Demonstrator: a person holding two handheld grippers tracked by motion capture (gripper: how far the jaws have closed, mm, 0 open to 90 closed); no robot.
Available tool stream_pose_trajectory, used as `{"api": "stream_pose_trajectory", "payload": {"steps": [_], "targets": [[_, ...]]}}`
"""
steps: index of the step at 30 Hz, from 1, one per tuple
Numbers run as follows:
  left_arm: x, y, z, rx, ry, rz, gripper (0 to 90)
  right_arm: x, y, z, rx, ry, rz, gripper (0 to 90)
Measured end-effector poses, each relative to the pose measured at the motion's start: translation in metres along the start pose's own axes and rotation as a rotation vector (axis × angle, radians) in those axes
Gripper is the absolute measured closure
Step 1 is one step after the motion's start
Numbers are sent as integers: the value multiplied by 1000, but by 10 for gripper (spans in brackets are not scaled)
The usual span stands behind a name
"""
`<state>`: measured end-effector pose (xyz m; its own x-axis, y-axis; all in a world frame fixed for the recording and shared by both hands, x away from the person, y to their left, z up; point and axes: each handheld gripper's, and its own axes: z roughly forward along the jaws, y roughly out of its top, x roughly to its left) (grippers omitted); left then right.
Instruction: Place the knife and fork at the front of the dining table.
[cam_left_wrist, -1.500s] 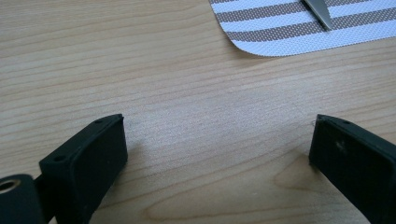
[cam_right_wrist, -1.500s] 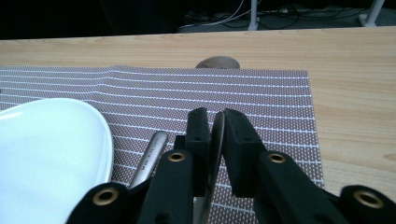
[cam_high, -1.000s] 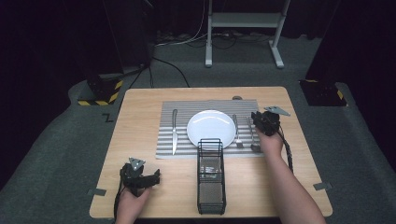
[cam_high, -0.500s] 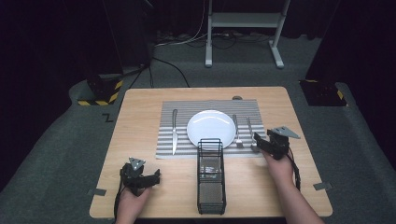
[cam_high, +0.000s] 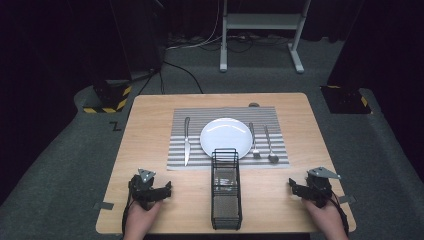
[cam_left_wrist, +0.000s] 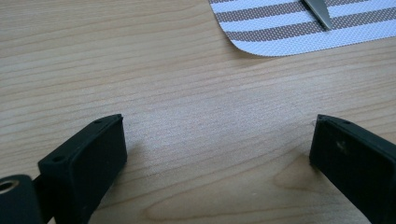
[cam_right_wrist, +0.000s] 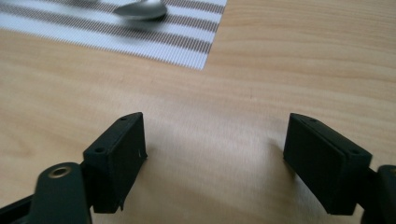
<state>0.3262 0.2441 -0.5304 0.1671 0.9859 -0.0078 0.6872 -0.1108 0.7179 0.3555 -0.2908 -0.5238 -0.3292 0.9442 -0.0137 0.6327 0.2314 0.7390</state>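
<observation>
Grippers — left (cam_high: 167, 189), right (cam_high: 291, 186) — empty, jaws apart.

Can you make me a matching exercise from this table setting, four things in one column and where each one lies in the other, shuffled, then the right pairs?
Things:
1. knife
2. spoon
3. plate
4. wire basket

Places:
A. on the bare wood, near edge of the table
B. middle of the striped mat
C. on the mat, left of the plate
D. on the mat, farthest right

Pairs: 1-C, 2-D, 3-B, 4-A
</observation>
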Motion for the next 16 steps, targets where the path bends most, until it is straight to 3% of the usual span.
{"api": "stream_pose_trajectory", "payload": {"steps": [2, 11, 16], "targets": [[0, 0, 0, 0, 2, 1, 43, 0, -3, -2, 6, 17, -16, 144], [1, 0, 0, -1, -10, 1, 35, -2, -5, -5, 1, 4, 24, 150], [0, 0, 0, 0, -7, 2, 37, -1, -3, -2, 7, -11, 10, 147]]}}
